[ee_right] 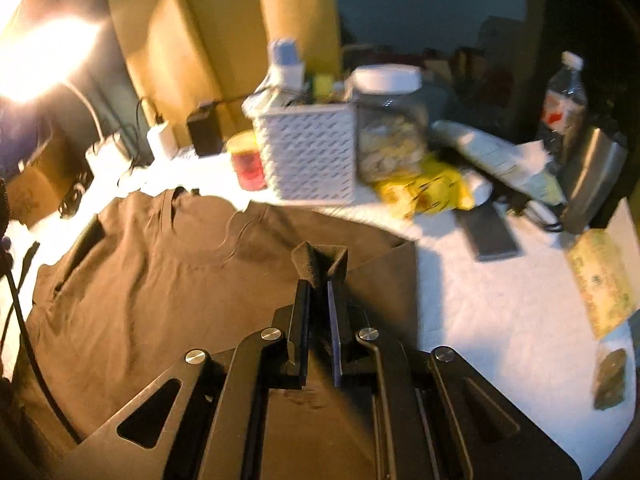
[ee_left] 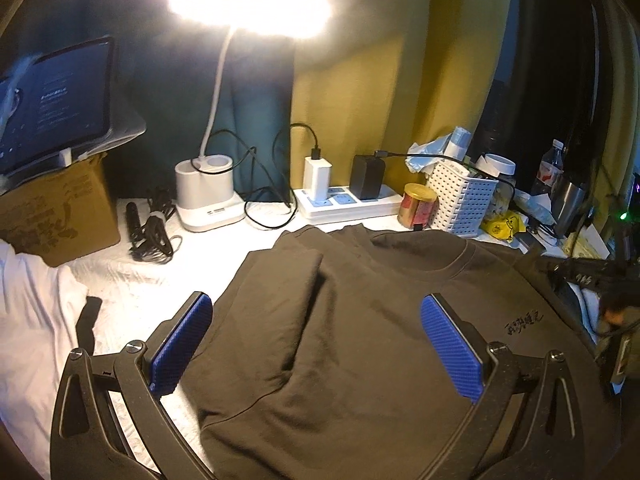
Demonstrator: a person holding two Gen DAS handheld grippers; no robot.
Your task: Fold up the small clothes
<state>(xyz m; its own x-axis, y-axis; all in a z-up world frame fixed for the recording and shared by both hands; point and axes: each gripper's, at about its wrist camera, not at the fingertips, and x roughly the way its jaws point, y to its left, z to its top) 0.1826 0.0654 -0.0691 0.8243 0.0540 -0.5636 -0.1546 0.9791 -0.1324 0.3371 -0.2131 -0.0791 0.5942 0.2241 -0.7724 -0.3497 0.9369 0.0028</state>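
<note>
T-shirt (ee_left: 360, 320) flat, collar toward power strip (ee_left: 348, 204), long axis front-to-back

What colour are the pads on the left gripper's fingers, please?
Blue pads, textured, clearest in the left wrist view.

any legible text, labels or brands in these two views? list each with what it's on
None reads clearly.
Dark t-shirt: small black chest print of several characters, too small to read.
Tablet screen: pale lines of text, blurred.
Cardboard box: dark print, illegible.
Water bottle: red-and-white label, blurred.
Gold-lidded red can: label unreadable.
</note>
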